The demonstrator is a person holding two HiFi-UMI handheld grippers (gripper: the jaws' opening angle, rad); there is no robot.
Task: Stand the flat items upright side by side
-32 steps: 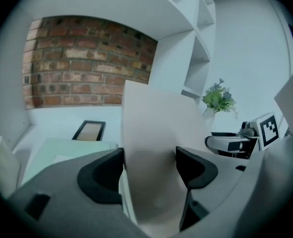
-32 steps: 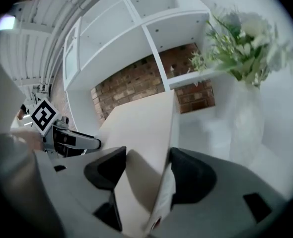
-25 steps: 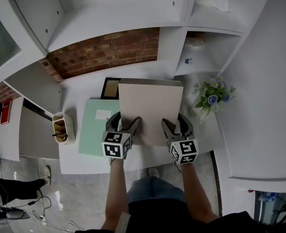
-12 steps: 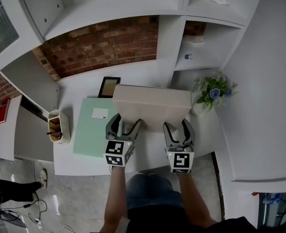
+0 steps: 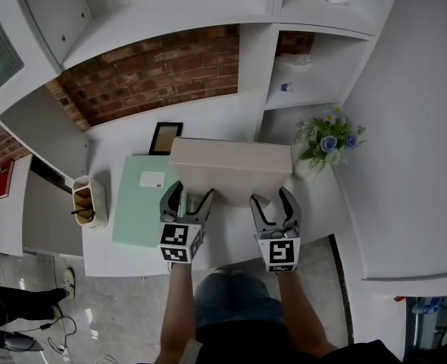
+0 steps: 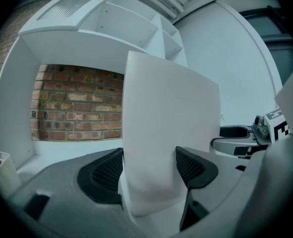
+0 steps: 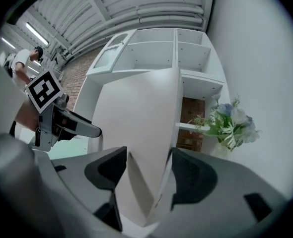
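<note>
A wide beige binder (image 5: 231,169) stands tilted up on its near edge on the white table (image 5: 223,241). Both grippers hold it from the front. My left gripper (image 5: 189,197) grips its lower left part, and the left gripper view shows the binder (image 6: 166,123) pressed between both pads. My right gripper (image 5: 273,201) grips the lower right part; there the binder (image 7: 141,128) also fills the gap between the jaws. A light green folder (image 5: 140,199) lies flat on the table, just left of the left gripper.
A small black picture frame (image 5: 165,137) leans at the back by the brick wall. A white pen holder (image 5: 87,201) stands at the table's left edge. A vase of flowers (image 5: 326,142) is at the right, close to the binder. White shelves rise behind.
The beige binder has been raised from lying nearly flat to standing steeply on its near edge, with both grippers still on it.
</note>
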